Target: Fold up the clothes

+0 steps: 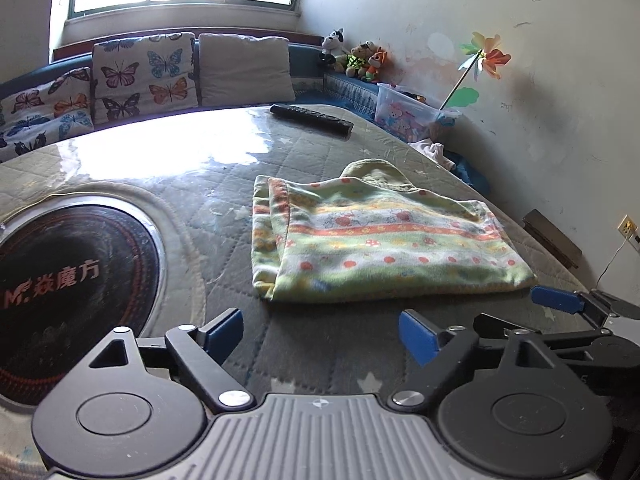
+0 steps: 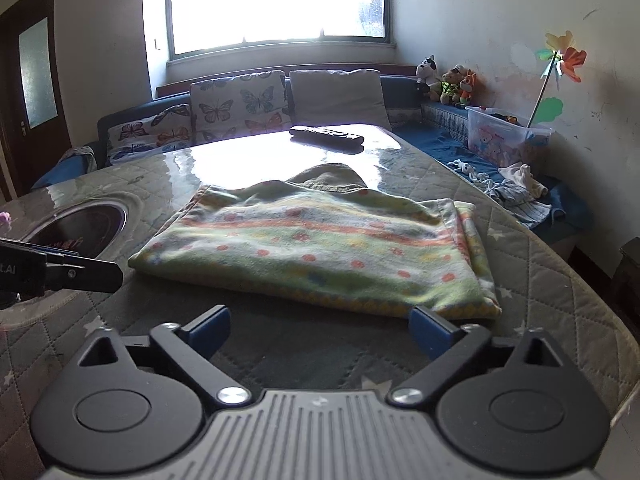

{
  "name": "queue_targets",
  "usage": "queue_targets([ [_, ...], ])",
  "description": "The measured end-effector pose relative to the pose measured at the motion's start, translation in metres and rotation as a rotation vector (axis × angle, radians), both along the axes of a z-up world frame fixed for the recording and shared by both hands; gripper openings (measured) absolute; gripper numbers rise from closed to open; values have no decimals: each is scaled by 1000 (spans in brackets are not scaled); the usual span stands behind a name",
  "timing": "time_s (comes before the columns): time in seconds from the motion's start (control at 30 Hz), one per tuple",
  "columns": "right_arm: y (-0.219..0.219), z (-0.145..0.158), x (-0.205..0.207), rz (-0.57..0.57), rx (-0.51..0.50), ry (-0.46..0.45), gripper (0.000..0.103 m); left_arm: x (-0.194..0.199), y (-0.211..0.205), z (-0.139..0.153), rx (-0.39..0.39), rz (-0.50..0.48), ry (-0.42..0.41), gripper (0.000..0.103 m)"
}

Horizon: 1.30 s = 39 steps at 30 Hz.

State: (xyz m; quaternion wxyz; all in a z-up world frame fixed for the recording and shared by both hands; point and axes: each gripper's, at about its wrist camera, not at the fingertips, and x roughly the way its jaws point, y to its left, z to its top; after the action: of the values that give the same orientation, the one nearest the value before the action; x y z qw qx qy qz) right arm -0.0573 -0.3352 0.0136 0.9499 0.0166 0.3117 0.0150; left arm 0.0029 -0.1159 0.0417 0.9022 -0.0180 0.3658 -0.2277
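A green striped and dotted garment point(image 1: 380, 240) lies folded into a flat rectangle on the quilted table cover point(image 1: 224, 184), with its collar part sticking out at the far side. It also shows in the right wrist view point(image 2: 320, 248). My left gripper point(image 1: 320, 332) is open and empty, just short of the garment's near edge. My right gripper point(image 2: 320, 330) is open and empty at the near edge too, its right finger point(image 2: 430, 326) close to the garment's near right corner. The right gripper's blue fingertips point(image 1: 556, 298) show at the right of the left wrist view.
A black remote point(image 1: 312, 118) lies at the table's far side. A round black induction plate point(image 1: 68, 288) is set into the table at left. Butterfly cushions point(image 1: 140, 76), plush toys point(image 1: 356, 60), a plastic toy box point(image 1: 412, 114) and loose clothes point(image 2: 516, 188) sit on the bench beyond.
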Motion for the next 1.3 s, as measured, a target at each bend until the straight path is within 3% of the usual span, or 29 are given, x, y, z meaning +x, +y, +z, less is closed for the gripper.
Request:
queue_targets([
  [0.2, 13, -1, -6, -22, -32, 10, 103, -16, 10, -1, 7, 10, -20, 103],
  [1.3, 31, -8, -29, -52, -33, 33, 103, -53, 32, -6, 43, 61, -9, 103],
])
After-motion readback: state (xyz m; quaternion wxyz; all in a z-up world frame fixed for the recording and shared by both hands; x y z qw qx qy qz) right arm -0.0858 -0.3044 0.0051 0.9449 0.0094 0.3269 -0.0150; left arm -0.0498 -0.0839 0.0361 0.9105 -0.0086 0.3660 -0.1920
